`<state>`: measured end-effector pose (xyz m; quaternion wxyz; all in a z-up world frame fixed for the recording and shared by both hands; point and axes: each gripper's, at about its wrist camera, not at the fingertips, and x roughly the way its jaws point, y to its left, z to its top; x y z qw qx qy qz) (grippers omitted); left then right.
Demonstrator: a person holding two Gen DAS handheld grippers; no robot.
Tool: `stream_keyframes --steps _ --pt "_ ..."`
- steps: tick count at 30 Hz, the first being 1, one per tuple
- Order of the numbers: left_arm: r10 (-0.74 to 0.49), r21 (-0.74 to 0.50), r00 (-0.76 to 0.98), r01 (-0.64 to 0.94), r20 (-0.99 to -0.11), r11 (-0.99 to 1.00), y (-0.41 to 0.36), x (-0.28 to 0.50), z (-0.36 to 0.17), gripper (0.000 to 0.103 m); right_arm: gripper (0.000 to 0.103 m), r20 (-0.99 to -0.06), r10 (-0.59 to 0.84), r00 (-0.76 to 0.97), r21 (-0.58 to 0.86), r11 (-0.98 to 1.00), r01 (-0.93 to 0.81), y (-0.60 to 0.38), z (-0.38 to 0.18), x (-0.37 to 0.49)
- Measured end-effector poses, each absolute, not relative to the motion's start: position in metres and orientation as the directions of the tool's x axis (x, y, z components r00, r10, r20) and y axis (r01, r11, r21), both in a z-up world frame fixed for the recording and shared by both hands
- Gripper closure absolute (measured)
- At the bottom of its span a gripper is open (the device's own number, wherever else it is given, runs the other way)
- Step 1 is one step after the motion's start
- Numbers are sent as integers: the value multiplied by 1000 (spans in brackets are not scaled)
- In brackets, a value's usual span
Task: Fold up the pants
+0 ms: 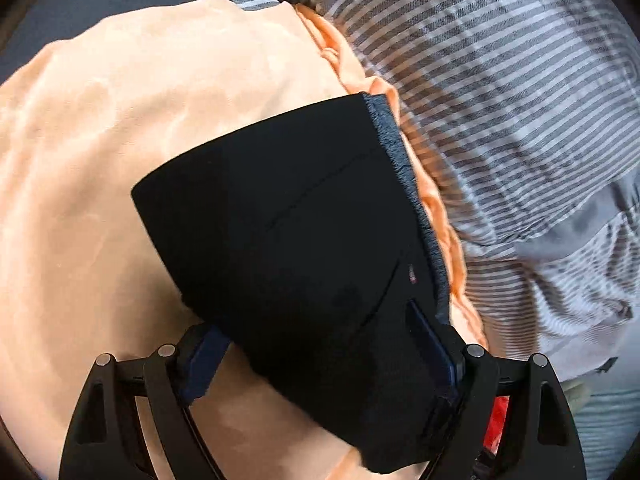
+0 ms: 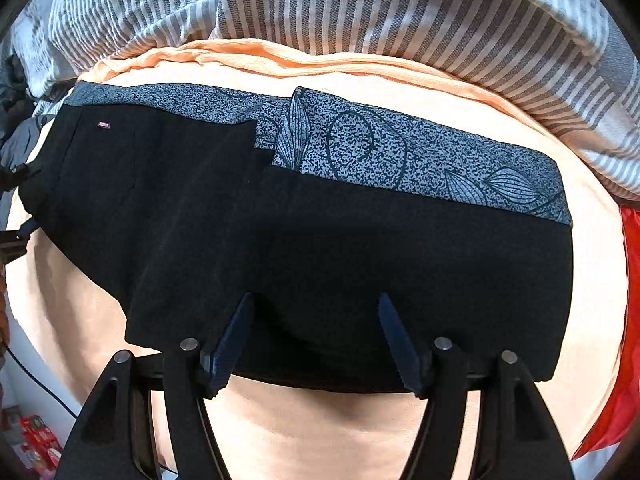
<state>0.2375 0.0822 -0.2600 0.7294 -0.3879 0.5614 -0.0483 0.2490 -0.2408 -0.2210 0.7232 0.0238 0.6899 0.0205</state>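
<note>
The black pants [image 2: 304, 248] lie folded on the peach bedsheet [image 2: 328, 432]. The left hand-held gripper [image 1: 320, 344] straddles one end wide open, gripping nothing. The right hand-held gripper [image 2: 316, 336], equally spread, rests over the near edge, likely to smooth it.

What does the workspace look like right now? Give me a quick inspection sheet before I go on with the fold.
Surface: peach sheet covering a bed, lightly wrinkled.
Job's things: black pants lying flat on the sheet, patterned grey band along the far edge, small tag near the left end.
Clutter: striped grey duvet bunched behind the pants; red fabric at the right edge.
Grippers: left gripper open, fingers straddling the pants' end; right gripper open over the near edge.
Cables: a thin dark cable at lower left.
Surroundings: red packages on the floor at lower left.
</note>
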Motion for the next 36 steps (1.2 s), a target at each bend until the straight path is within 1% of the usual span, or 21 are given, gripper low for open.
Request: stream_keyframes --steps 2,5,8,10,11,12,13,14,15,16,17,18,21,24,25,27,29,30,31,34,36 --pt "-525 -647 384 -361 -759 672 85 238 -260 18 32 -997 63 47 63 998 3 -241 -221 249" --pt "-520 -635 373 -350 -769 689 80 242 -267 18 32 -997 60 46 61 998 2 -242 -221 248" --pt "-500 -619 377 -347 -780 704 73 246 -265 9 32 -997 61 46 61 998 2 -242 -220 250" --pt "-456 -578 369 -369 -810 728 68 249 -264 9 32 -997 61 46 61 998 2 -242 -219 251" --pt "-420 -544 362 -380 -832 749 63 251 -261 11 32 -997 62 46 63 998 2 -243 -218 251" --pt "-397 -520 356 -384 -846 763 62 252 -259 25 32 -997 65 45 65 998 3 -243 -218 252" --pt "-338 -456 334 -391 -880 800 58 252 -256 36 32 -997 68 43 68 998 5 -244 -216 252" --pt "-296 -407 313 -391 -902 826 57 252 -256 56 32 -997 71 42 72 997 7 -244 -215 252" --pt "-280 -387 306 -383 -910 838 57 252 -255 64 34 -997 72 41 73 997 10 -245 -212 253" --pt "-279 -385 307 -378 -910 842 58 251 -254 68 35 -996 76 42 76 997 11 -246 -209 253" --pt "-269 -374 308 -361 -913 854 56 251 -250 73 39 -996 80 45 80 997 11 -246 -205 255" --pt "-237 -336 310 -320 -921 886 49 251 -242 75 41 -995 85 49 86 996 10 -246 -199 257" --pt "-119 -197 344 -200 -931 960 21 249 -221 75 41 -986 151 67 152 988 18 -244 -177 268" --pt "-24 -69 390 -101 -921 993 -9 242 -204 75 40 -966 252 63 253 967 1 -235 -154 292" --pt "-4 -39 404 -77 -915 996 -15 240 -201 75 39 -957 286 59 285 958 -10 -229 -147 303" --pt "33 31 439 -10 -898 999 -32 236 -194 75 31 -938 343 49 342 939 -31 -215 -133 325" --pt "44 73 467 44 -883 996 -43 235 -188 75 28 -913 407 43 404 913 -57 -197 -119 354" --pt "50 96 480 72 -876 993 -49 233 -186 75 23 -903 428 37 425 902 -70 -186 -114 365" --pt "53 109 488 87 -872 990 -52 233 -185 75 22 -891 453 23 450 889 -86 -173 -110 380" --pt "60 135 503 114 -862 984 -61 234 -183 75 22 -865 497 -70 502 854 -138 -129 -105 415" --pt "57 136 510 120 -859 983 -63 235 -182 75 17 -853 494 -166 520 827 -213 -90 -105 433"
